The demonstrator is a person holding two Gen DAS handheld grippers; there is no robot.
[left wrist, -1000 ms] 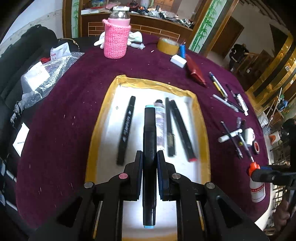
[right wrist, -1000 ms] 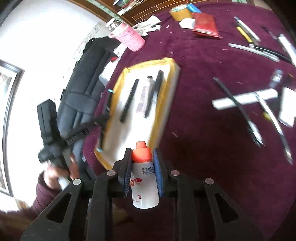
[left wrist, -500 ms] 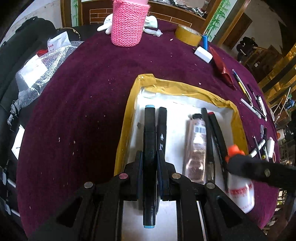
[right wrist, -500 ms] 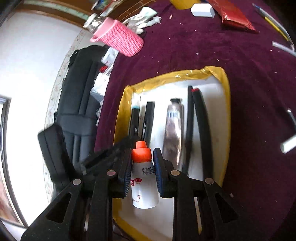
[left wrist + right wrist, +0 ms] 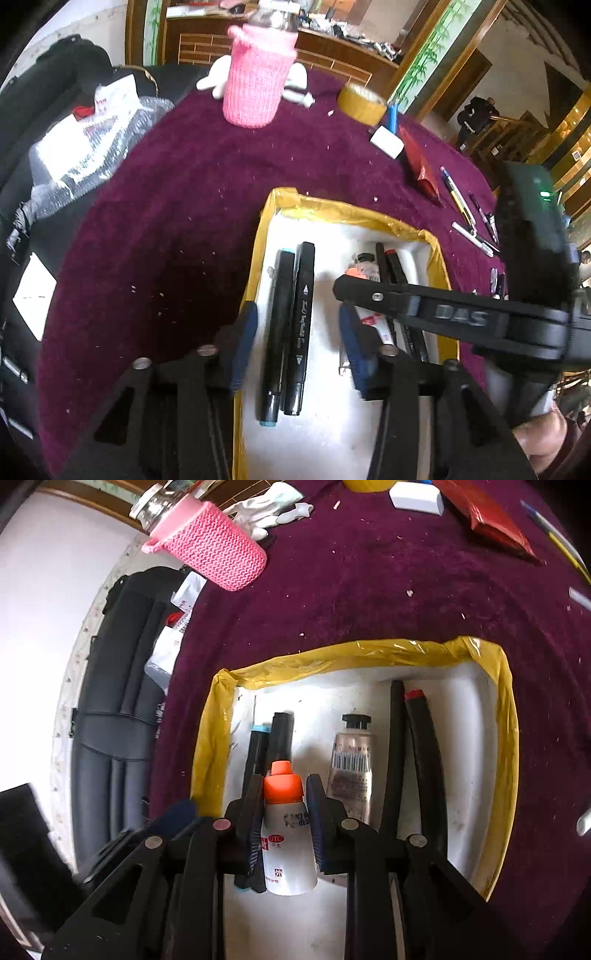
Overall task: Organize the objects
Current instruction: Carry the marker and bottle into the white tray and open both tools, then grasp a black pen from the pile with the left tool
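Observation:
A white tray with a yellow taped rim (image 5: 347, 214) (image 5: 369, 653) lies on the purple cloth. My left gripper (image 5: 297, 317) hangs over its left side, jaws opening. The teal-capped black marker (image 5: 277, 332) lies loose between them, beside another black marker (image 5: 301, 325); neither pad touches it. My right gripper (image 5: 283, 790) is shut on a white bottle with an orange cap (image 5: 286, 834) and holds it above the tray's middle. Its arm crosses the left wrist view. A tube (image 5: 351, 768) and two long black pens (image 5: 395, 738) lie in the tray's right half.
At the back of the cloth stand a jar in a pink knitted sleeve (image 5: 258, 88), a tape roll (image 5: 362, 103), a white eraser (image 5: 386, 142) and a red packet (image 5: 417, 162). Several pens (image 5: 469, 218) lie to the right. Black bags with bubble wrap (image 5: 92, 147) crowd the left edge.
The left gripper moved left over the tray, then opened and let the teal-capped marker go beside the other black marker. The right gripper brought the bottle over the tray from the right.

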